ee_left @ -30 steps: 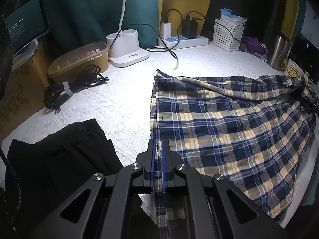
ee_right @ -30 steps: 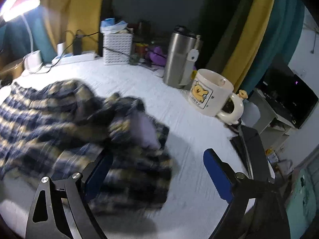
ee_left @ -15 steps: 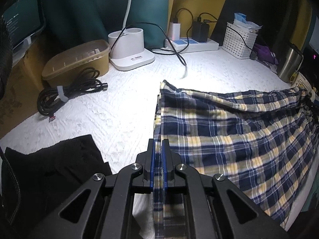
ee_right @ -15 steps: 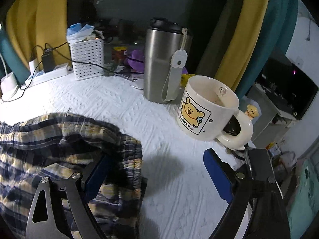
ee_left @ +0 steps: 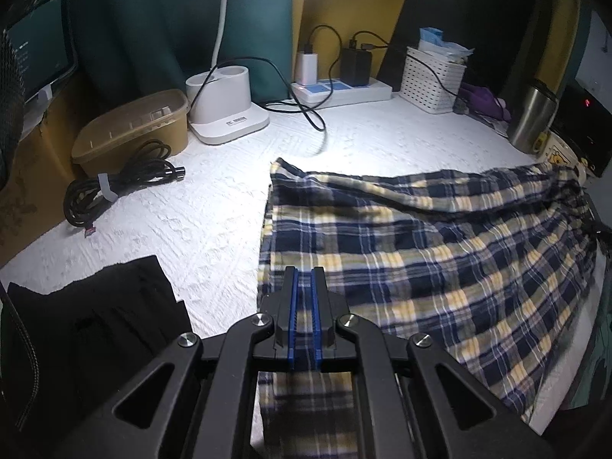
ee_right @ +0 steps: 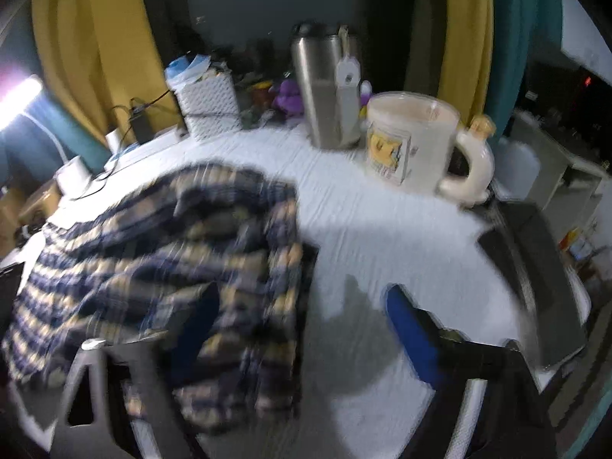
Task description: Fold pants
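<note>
The navy and yellow plaid pants (ee_left: 440, 252) lie spread across the white table cover, stretched from my left gripper toward the far right. My left gripper (ee_left: 305, 298) is shut on the pants' near left edge, with cloth pinched between its blue pads. In the blurred right wrist view the pants (ee_right: 172, 252) lie bunched at the left. My right gripper (ee_right: 302, 317) is open and empty, its left finger over the pants' edge and its right finger over bare cover.
A black garment (ee_left: 95, 317) lies at the near left. A coiled black cable (ee_left: 114, 187), a tan box (ee_left: 130, 130), a white lamp base (ee_left: 225, 114), a power strip (ee_left: 340, 90) and a white basket (ee_left: 434, 78) line the back. A steel tumbler (ee_right: 325, 88) and a bear mug (ee_right: 413, 141) stand at the right.
My left gripper has kept its hold while the pants were drawn flatter. My right gripper has pulled back from the mug and swung left; its view is blurred by motion.
</note>
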Demonstrator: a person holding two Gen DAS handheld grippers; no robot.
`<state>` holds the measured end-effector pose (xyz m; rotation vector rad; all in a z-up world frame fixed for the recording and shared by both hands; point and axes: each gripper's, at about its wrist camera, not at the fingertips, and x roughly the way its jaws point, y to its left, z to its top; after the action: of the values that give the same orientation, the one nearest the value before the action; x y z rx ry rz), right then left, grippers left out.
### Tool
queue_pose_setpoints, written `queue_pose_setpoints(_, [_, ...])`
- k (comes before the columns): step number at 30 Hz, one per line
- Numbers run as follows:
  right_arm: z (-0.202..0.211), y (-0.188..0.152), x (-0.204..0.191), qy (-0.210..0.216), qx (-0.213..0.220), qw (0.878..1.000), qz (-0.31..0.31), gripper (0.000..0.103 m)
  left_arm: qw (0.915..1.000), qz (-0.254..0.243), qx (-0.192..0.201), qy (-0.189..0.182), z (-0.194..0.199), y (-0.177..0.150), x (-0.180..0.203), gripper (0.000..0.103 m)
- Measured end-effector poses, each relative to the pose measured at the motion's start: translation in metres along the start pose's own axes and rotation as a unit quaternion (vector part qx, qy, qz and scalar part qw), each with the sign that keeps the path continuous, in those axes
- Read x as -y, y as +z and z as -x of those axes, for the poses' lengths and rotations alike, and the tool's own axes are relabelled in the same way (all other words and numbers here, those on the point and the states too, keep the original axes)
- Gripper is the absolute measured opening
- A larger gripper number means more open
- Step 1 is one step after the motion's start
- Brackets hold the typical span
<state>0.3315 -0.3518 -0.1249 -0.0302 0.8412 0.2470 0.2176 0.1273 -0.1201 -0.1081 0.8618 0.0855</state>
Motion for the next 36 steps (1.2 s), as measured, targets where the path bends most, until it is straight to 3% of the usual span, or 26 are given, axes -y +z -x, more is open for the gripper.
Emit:
queue_pose_setpoints(4, [-0.010,-0.012,-0.004,0.041,-0.022,0.999,-0.011,0.041,1.0000,-0.001,-0.001,-0.001,0.006,-0.009,0.001,0.005])
queue_pose_setpoints(6, [-0.012,-0.014,-0.012,0.045,-0.026,0.999,-0.001,0.034,1.0000,0.001,-0.001,-0.003,0.010,-0.013,0.000,0.005])
queue_pose_setpoints(7, [-0.009,-0.014,-0.016,0.042,-0.019,0.999,0.008,0.016,1.0000,0.002,0.000,-0.003,0.012,-0.014,0.000,0.005])
queue_pose_setpoints(9, [-0.001,-0.011,-0.017,0.042,-0.007,0.999,0.013,0.009,1.0000,0.002,0.001,-0.004,0.015,-0.017,0.001,0.005])
queue_pose_setpoints(16, [0.038,-0.003,-0.015,0.021,0.023,0.999,0.038,0.006,0.9997,-0.009,0.004,-0.021,0.023,-0.022,0.015,0.005])
queue_pose_setpoints(24, [0.022,-0.032,-0.009,-0.037,-0.018,0.998,0.052,0.006,0.9991,-0.027,-0.017,-0.028,0.016,-0.036,0.026,0.005])
queue_pose_setpoints(27, [0.027,-0.036,-0.011,-0.046,-0.002,0.998,0.049,0.015,0.9992,-0.026,-0.017,-0.024,0.021,-0.040,0.024,0.005])
queue_pose_setpoints(29, [0.036,-0.037,-0.011,-0.052,0.011,0.998,0.045,0.037,0.9993,-0.025,-0.018,-0.020,0.024,-0.043,0.021,0.005])
queue_pose_setpoints(31, [0.044,-0.038,-0.011,-0.051,0.022,0.998,0.038,0.099,0.9995,-0.020,-0.021,-0.015,0.025,-0.047,0.017,0.006])
queue_pose_setpoints(36, [0.064,-0.042,-0.019,-0.049,0.035,0.998,0.030,0.102,0.9997,-0.003,-0.019,-0.014,0.029,-0.058,0.004,0.006])
